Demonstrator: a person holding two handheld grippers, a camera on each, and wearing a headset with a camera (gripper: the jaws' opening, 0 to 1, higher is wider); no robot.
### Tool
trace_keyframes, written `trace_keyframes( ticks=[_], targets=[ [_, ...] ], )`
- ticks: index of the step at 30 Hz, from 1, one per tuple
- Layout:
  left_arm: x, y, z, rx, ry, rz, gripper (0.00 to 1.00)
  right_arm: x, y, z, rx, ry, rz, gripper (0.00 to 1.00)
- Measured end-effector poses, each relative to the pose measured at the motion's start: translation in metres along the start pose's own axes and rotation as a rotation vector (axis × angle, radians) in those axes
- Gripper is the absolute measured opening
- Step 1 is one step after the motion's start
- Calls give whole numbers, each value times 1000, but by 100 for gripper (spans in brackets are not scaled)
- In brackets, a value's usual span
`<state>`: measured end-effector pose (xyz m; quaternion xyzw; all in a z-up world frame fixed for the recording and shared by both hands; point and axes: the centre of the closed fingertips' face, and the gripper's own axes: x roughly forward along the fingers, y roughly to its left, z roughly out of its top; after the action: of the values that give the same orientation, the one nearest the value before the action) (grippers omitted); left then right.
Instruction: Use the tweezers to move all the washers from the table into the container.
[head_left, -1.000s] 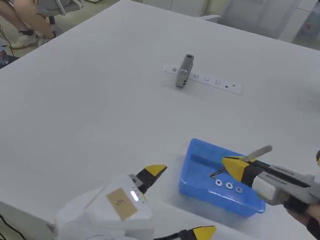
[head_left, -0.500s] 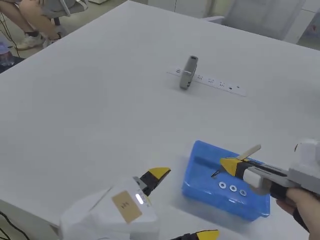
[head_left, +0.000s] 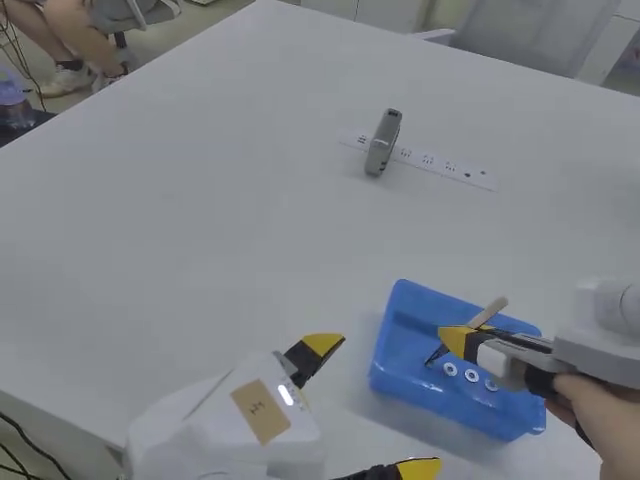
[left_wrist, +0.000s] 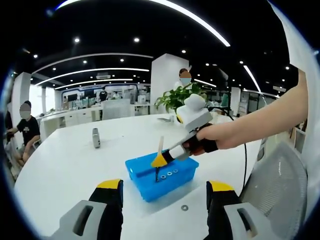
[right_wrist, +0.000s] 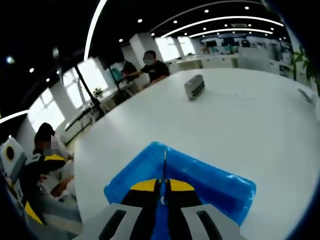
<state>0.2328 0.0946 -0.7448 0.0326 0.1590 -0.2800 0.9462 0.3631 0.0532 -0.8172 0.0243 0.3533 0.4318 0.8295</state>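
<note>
The blue container (head_left: 410, 300) stands near the table's front edge, with three washers (head_left: 471, 377) lying in it. My right gripper (head_left: 458, 340) is shut on the tweezers (head_left: 486, 313), whose tips point down into the container beside the washers. In the right gripper view the tweezers (right_wrist: 163, 167) run out between the shut jaws over the container (right_wrist: 210, 177). My left gripper (head_left: 368, 406) hangs open just in front of the container, holding nothing. In the left gripper view one washer (left_wrist: 185, 207) lies on the table in front of the container (left_wrist: 145, 182), between my open jaws.
A grey block (head_left: 382, 142) stands on a white power strip (head_left: 440, 165) at the table's far middle. People sit at desks beyond the table's left side. The wide white tabletop (head_left: 200, 200) stretches left of the container.
The right gripper has drawn back toward the right and tilted the tweezers steeper, tips staying inside the container. The left gripper has hardly moved; the head camera shifted slightly.
</note>
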Motion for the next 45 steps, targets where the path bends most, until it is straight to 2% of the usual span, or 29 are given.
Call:
trace_keyframes(
  ticks=[7,19,24,30,35,37,45],
  targets=[
    [0,0,0,4,3,-1,67,-1,6,-1,-88,9,15,4],
    [0,0,-1,8,5,-1,67,-22,29,16,-142,-50,56,4],
    [0,0,0,9,4,-1,67,-36,44,22,-161,-79,85,4],
    [1,-1,-1,12,5,-4,67,-50,64,21,-179,-96,120,4],
    [1,-2,-1,14,6,-8,67,-56,77,9,-137,-87,174,4],
    [1,-2,-1,15,7,-11,67,-57,79,3,-138,-77,178,4],
    [1,-3,-2,19,11,-12,67,-48,81,-39,-77,2,187,4]
  ],
)
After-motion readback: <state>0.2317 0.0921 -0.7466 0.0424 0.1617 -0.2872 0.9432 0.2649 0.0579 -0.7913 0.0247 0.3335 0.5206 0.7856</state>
